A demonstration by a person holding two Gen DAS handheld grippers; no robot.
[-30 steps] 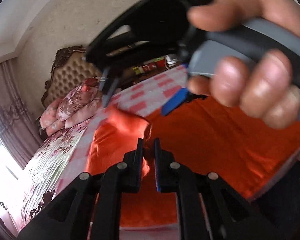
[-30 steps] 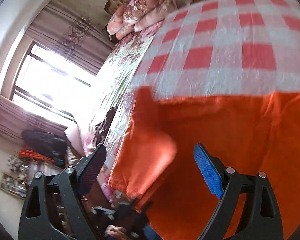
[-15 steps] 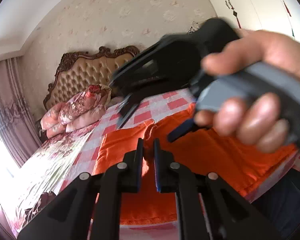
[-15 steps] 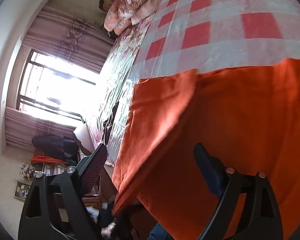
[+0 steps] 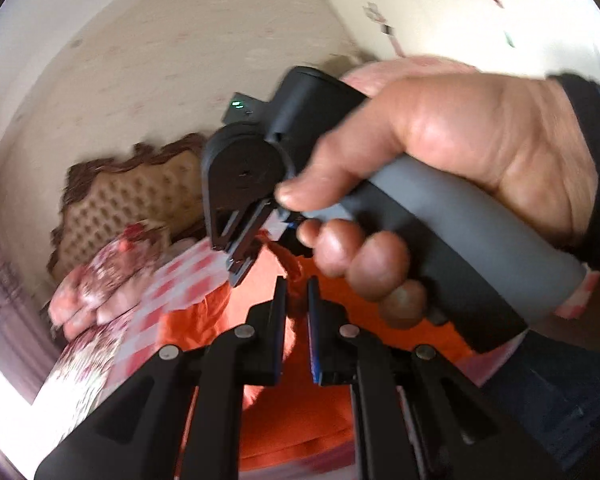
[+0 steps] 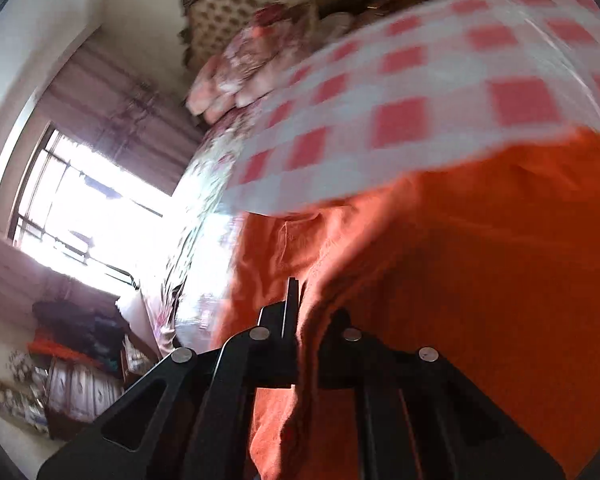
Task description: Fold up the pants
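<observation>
Orange pants point(image 6: 480, 264) lie on the near part of the checked bedspread point(image 6: 400, 92), one edge lifted off it. Left gripper point(image 5: 296, 300) is clenched on a fold of the cloth. Right gripper point(image 6: 304, 304) is likewise clamped on fabric, which drapes over its jaws. A hand point(image 5: 440, 168) holds the right gripper's handle just above the pants.

Judgement: cloth is light, soft and limp, and sags between the two holds. It is best taken at hem or waistband corners, through both layers, and kept taut so no layer slips free.
</observation>
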